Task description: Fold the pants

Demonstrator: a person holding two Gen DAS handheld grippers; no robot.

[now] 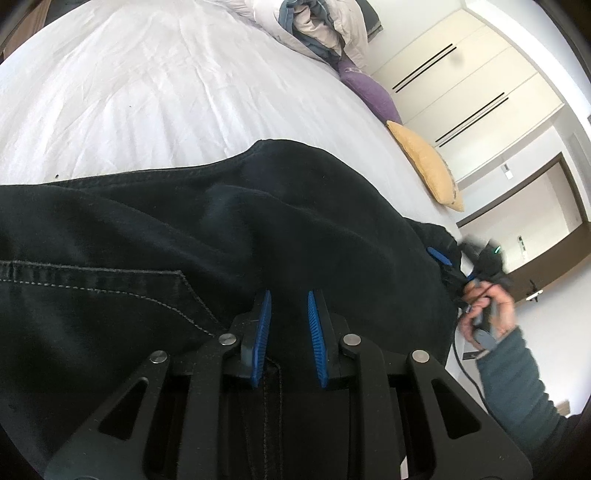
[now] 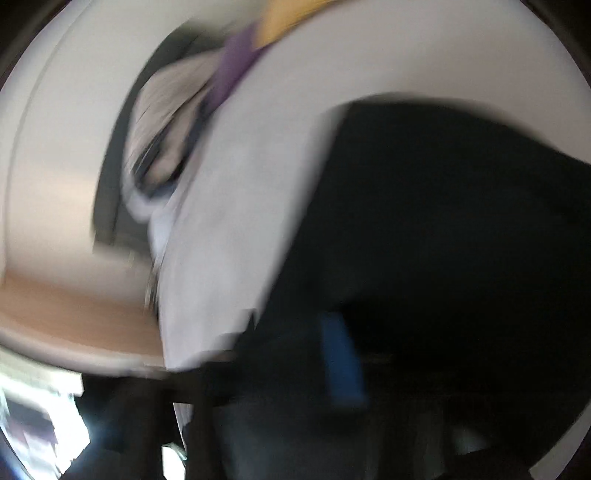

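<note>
Black pants lie across the near part of a white bed. My left gripper hovers over the waist area near a stitched pocket; its blue-padded fingers stand a little apart with cloth running between them. My right gripper is at the right edge of the pants, one blue pad showing against the cloth. The right wrist view is badly blurred; it shows the black pants and one blue pad.
A pile of bedding lies at the far end of the bed. A purple pillow and a yellow pillow lie along the right edge. White wardrobe doors stand beyond.
</note>
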